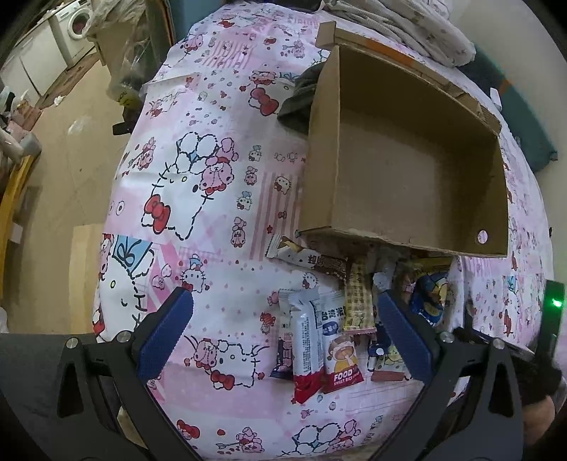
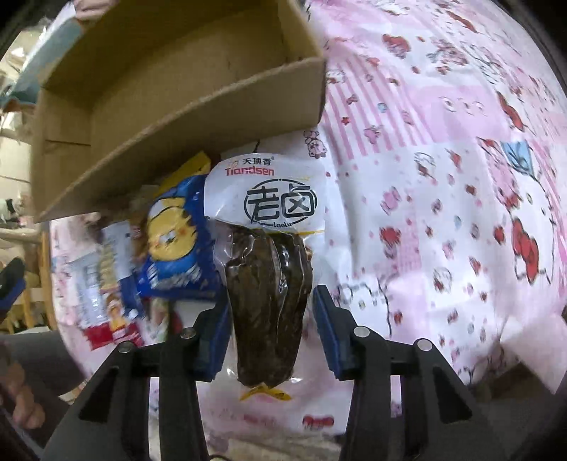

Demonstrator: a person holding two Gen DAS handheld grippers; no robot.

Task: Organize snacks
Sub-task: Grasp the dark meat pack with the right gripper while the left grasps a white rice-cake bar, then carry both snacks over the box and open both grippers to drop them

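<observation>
An empty cardboard box [image 1: 407, 166] lies on a pink cartoon-print sheet [image 1: 198, 184]; it also shows in the right wrist view [image 2: 170, 106]. A pile of snack packets [image 1: 333, 319] lies just in front of the box. My left gripper [image 1: 283, 329] is open and hovers over the pile's left side, holding nothing. In the right wrist view, my right gripper [image 2: 271, 329] has its blue pads either side of a clear packet of dark braised meat with a white "Tiandsen" label [image 2: 269, 262], closed around it. A blue and yellow packet [image 2: 177, 241] lies beside it.
A dark cloth [image 1: 301, 99] lies behind the box's left wall. Folded bedding [image 1: 407, 25] sits at the far end. The bed's left edge drops to a tan floor [image 1: 71, 142] with a washing machine [image 1: 76, 28] and bags.
</observation>
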